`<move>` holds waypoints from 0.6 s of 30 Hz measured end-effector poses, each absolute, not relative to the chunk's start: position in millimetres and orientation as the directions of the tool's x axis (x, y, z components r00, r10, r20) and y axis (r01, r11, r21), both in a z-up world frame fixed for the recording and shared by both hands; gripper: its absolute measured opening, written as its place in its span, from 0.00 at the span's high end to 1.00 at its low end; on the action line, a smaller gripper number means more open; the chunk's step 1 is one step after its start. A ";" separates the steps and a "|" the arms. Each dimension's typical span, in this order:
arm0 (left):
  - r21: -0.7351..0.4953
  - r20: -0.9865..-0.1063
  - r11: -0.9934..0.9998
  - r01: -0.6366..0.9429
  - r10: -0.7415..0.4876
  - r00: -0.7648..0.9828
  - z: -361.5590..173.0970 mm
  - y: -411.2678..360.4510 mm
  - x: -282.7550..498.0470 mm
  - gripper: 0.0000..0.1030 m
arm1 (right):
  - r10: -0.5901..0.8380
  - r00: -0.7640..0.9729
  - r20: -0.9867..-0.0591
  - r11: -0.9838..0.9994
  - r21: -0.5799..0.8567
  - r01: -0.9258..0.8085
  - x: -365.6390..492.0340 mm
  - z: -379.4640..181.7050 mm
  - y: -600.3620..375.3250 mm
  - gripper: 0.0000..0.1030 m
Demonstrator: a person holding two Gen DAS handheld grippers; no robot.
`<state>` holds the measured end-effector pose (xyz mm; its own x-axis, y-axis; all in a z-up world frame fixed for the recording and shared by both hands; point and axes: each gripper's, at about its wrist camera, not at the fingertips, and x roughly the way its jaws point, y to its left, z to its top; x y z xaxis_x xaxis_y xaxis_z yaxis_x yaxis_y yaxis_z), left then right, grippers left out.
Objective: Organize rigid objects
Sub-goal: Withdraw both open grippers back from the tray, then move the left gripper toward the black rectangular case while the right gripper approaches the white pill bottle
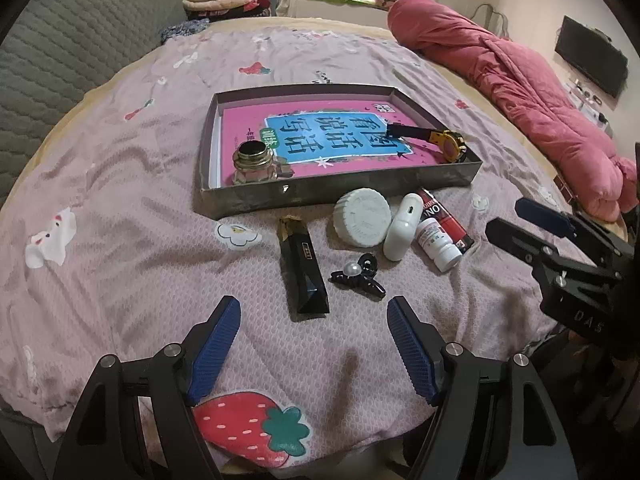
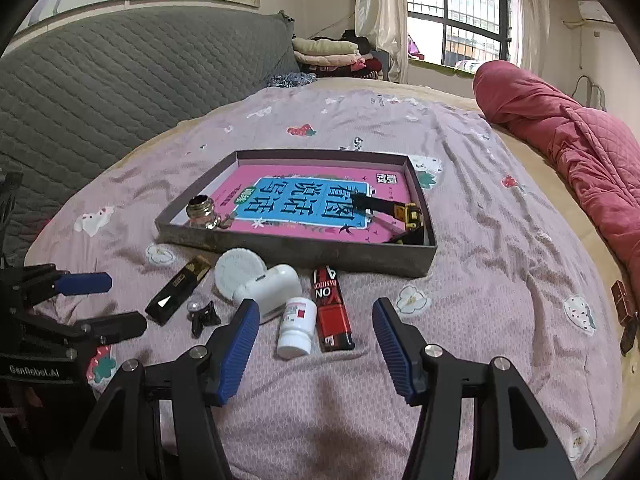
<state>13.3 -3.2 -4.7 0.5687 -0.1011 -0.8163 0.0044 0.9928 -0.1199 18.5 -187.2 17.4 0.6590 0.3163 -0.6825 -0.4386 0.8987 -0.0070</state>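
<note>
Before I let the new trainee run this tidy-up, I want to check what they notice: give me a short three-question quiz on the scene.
1. True or false: the watch lies inside the tray.
2. Which thing lies between the open fingers of the right gripper?
A. hair clip
B. pill bottle
C. glass jar
3. Fill in: the left gripper is ____, holding nothing.

Key: 1 true; 2 B; 3 open.
</note>
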 end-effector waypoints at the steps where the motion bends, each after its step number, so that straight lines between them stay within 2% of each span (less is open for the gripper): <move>1: -0.122 -0.817 0.993 0.004 -0.102 0.568 -4.7 -2.8 13.3 0.25 | 0.316 0.656 -0.685 0.898 -0.009 -0.441 17.9 16.6 -187.1 0.43; 18: -0.153 -0.828 0.987 -0.044 -0.103 0.552 -12.4 13.0 13.7 0.25 | 0.343 0.594 -0.727 0.877 0.022 -0.480 15.3 2.9 -184.5 0.43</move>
<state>13.7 13.0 -12.4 0.5516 -0.1034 -0.8277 -0.0444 0.9872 -0.1529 15.3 -184.5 2.9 0.5941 0.3434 -0.7274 -0.4796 0.8772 0.0224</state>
